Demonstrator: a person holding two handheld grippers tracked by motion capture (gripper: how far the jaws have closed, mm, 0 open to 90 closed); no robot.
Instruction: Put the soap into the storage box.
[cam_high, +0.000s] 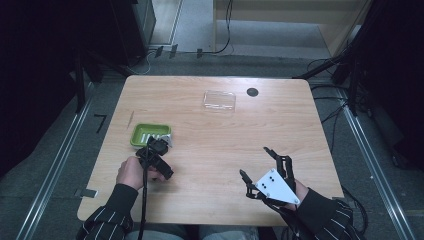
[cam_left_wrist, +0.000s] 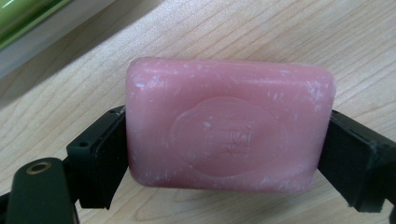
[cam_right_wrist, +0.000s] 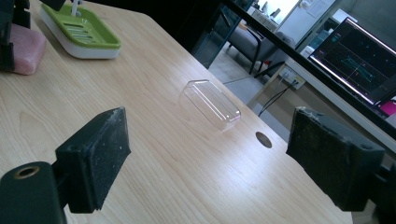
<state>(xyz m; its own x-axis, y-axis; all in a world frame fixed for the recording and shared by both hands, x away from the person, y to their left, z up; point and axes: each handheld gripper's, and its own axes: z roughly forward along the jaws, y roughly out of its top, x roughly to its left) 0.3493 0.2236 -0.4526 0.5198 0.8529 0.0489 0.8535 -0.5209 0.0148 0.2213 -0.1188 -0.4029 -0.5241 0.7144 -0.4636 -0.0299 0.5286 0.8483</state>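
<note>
I hold the pink soap bar (cam_left_wrist: 230, 125) clamped by its 2 short ends in my left gripper (cam_high: 156, 150), just beside the green soap dish (cam_high: 150, 134) at the left part of the table (cam_high: 220, 140). I cannot tell whether the soap touches the wood. My right gripper (cam_high: 257, 162) is spread wide and grasps nothing, near the front right edge. The clear plastic lid (cam_right_wrist: 211, 103) lies well apart, toward the far side.

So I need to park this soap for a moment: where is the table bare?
Bare wood runs between the green soap dish and the clear plastic lid, and across the middle toward the right gripper. It is crowded at the left gripper, holding the pink soap bar beside the dish.
</note>
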